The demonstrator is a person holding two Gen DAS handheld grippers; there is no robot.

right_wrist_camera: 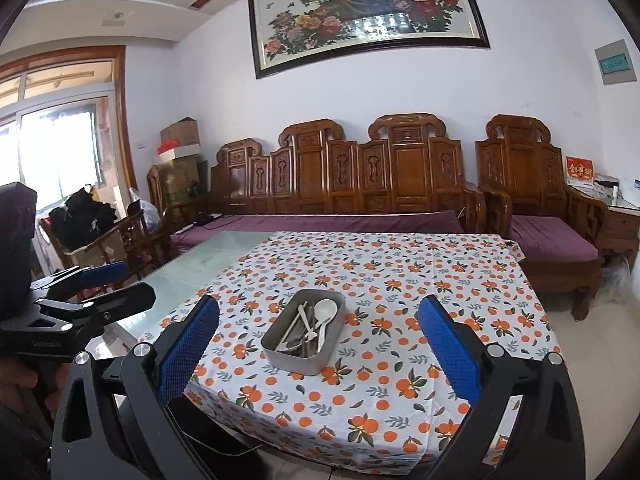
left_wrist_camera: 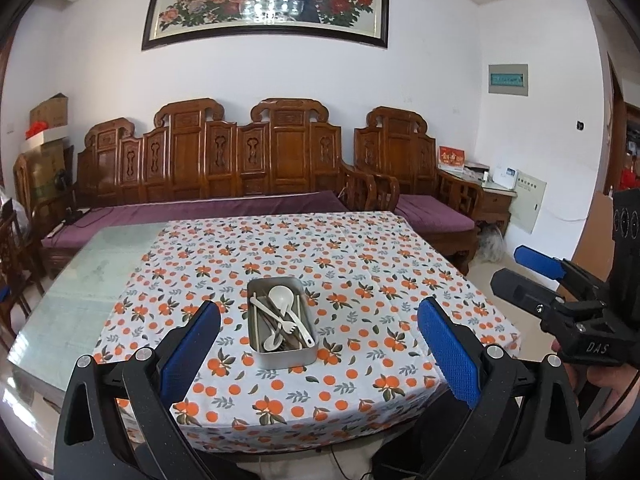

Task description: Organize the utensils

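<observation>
Nearest the lenses, left tongs [left_wrist_camera: 318,340] and right tongs [right_wrist_camera: 318,340] spread wide, both empty, held off the near edge of the surface [left_wrist_camera: 100,280]. Farther on, mid-cloth [right_wrist_camera: 400,280], a tin [left_wrist_camera: 280,354] with spoons [left_wrist_camera: 280,300] and other utensils inside. Beyond, a bench [left_wrist_camera: 208,160].

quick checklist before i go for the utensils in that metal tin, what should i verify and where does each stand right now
1. Left hand-held gripper open and empty: ok.
2. Right hand-held gripper open and empty: ok.
3. Metal tin upright on the tablecloth, nothing around it: ok.
4. Both grippers short of the tin, no contact: ok.
5. Utensils separable: not ok; the large white spoon, a white fork and darker pieces overlap in a pile.
6. A sorting spot for the utensils: cannot tell; no second container shows.
</observation>
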